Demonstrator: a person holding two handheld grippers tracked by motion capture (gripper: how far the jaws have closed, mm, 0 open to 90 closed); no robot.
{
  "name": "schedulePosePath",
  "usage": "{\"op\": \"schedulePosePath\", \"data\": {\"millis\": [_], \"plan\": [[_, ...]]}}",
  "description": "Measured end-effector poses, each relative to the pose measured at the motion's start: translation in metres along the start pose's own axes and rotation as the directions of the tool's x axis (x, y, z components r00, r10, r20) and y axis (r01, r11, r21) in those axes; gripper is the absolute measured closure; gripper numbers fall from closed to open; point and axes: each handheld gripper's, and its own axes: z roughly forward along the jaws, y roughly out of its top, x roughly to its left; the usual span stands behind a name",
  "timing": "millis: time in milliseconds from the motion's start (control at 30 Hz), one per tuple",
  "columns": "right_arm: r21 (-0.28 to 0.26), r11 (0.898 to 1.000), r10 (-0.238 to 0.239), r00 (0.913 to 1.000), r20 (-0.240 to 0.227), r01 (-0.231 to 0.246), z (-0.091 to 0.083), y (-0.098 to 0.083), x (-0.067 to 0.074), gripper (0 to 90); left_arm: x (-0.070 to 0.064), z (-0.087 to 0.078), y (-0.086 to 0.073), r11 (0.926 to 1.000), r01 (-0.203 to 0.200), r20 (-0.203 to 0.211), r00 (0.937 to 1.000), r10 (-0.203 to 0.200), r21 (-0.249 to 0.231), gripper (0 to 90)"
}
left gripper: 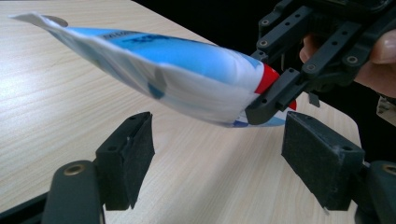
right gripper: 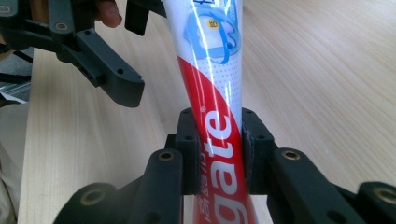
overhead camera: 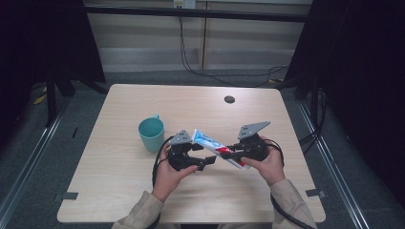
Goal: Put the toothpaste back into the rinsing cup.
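Red-and-blue toothpaste tube [overhead camera: 217, 148], its cap end hidden behind the right tool [right gripper: 218, 154] that clamps it, hangs above the bench [overhead camera: 119, 186], passing over the left tool's [left gripper: 217, 156] wide-apart jaws, untouched

The toothpaste tube [right gripper: 212, 93] carries the one legible piece of lettering. In the right gripper view, large white letters on its red band read "gate", the tail of a brand name whose start is cut off at the bottom edge. Beside them runs a line of smaller white characters, too small to read. Higher up, a small yellow dot bears a mark, possibly two characters. In the left gripper view, dark print runs along the blue part, blurred beyond reading.
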Motion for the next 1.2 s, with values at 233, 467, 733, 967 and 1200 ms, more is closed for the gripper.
{"op": "schedulePosePath", "data": {"millis": [233,467,733,967,1200], "plan": [[0.002,1.000,-0.003,1.0000,-0.008,0.003,0.002,0.001,0.001,73.0,0.000,-0.001,0.002,0.9997,0.004,0.011,0.9999,-0.004,-0.025,26.0],[-0.011,1.000,-0.007,0.9999,-0.015,0.007,0.003,0.002,0.002,73.0,0.000,0.000,0.002,0.9989,0.018,0.018,0.9997,-0.017,-0.044,26.8],[-0.022,1.000,-0.006,0.9994,-0.034,0.005,0.007,0.002,0.003,72.8,0.004,-0.001,0.003,0.9956,0.056,0.022,0.9983,-0.054,-0.076,27.2],[-0.046,0.999,-0.001,0.9992,-0.039,0.000,0.007,0.004,0.004,72.8,0.004,-0.001,0.007,0.9888,0.092,0.030,0.9956,-0.089,-0.118,28.7],[-0.052,0.998,-0.021,0.9989,-0.041,0.019,0.008,0.010,0.008,72.8,0.006,-0.002,0.009,0.9802,0.138,0.048,0.9901,-0.132,-0.143,31.4]]}}
